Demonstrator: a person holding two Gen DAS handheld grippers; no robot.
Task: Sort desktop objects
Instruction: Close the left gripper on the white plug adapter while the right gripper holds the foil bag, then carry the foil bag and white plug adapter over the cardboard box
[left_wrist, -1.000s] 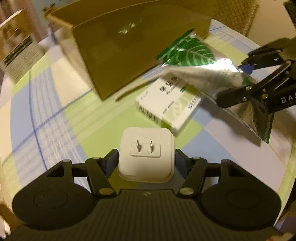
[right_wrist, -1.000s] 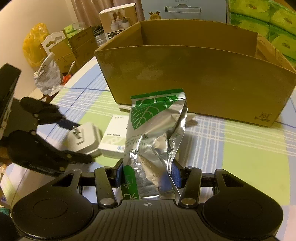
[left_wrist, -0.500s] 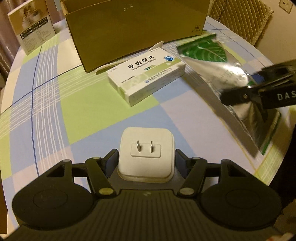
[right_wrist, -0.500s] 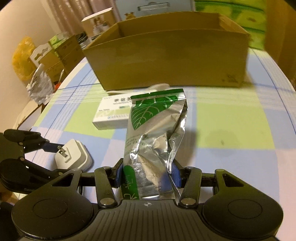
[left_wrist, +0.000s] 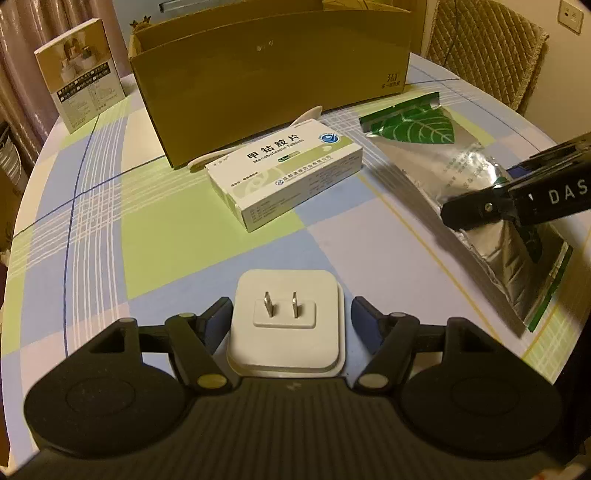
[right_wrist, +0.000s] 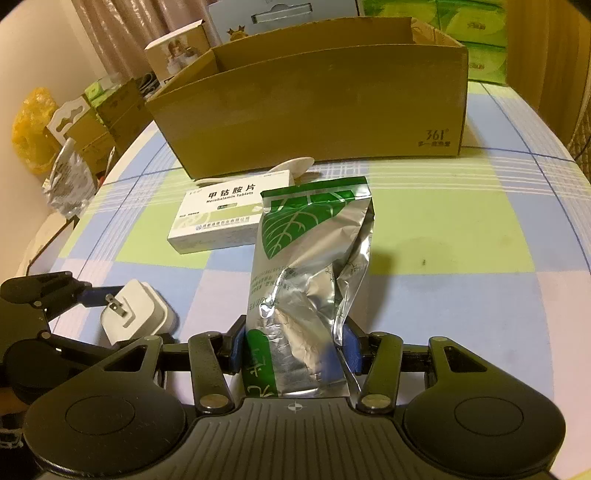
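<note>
Left claw, low in the left wrist view, jaws opening around a white plug adapter; a sliver of gap visible on both sides between blue pads and adapter, so no longer gripped. Adapter flat on the checked counter, two prongs facing up, at the near edge. Same adapter seen in the right wrist view at near left, between the other claw's fingers.

Right claw clamped on a silver foil pouch with a green leaf print, blue pads pressed into the crumpled lower part. Pouch's green top pointing away toward the far side. In the left wrist view, pouch stretched along the right side of the counter, right claw's dark finger crossing over it.

White medicine box with green print lying flat near the counter's middle, between adapter and cardboard box. White spoon-like piece tucked behind the medicine box, close against the cardboard box's front wall. Cardboard box open-topped, at the far side. Small printed carton upright at far left, well apart from the rest. Quilted chair back beyond the counter at far right.
</note>
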